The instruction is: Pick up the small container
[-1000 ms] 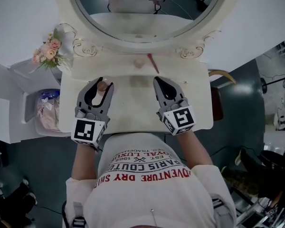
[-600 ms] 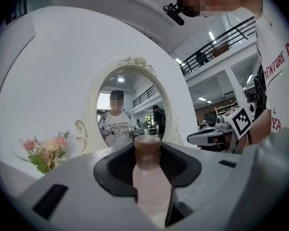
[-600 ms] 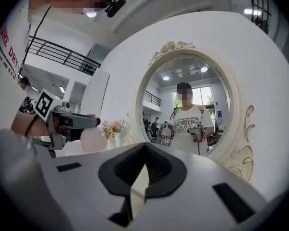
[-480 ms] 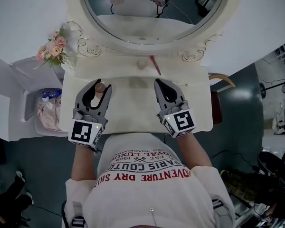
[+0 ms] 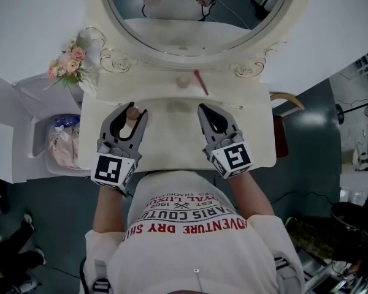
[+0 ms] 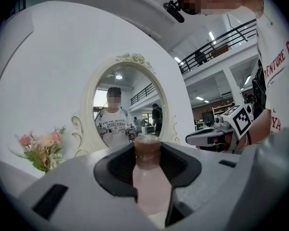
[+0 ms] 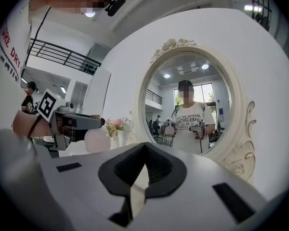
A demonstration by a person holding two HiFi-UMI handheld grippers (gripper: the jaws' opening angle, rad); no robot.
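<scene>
Left of centre in the head view, the left gripper is clamped on the bottle below its cap, likely to carry it upright, while the right gripper, jaws together and empty, hovers right of centre as a spare.

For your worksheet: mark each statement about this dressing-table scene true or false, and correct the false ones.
1. The left gripper is closed on the small container, a pale pink bottle with a brown cap. True.
2. The right gripper is gripping a bottle. False: its jaws are together with nothing between them.
3. In the head view, the flowers stand to the right of the mirror. False: they stand to its left.
4. A thin red stick lies on the table near the mirror's base. True.
</scene>
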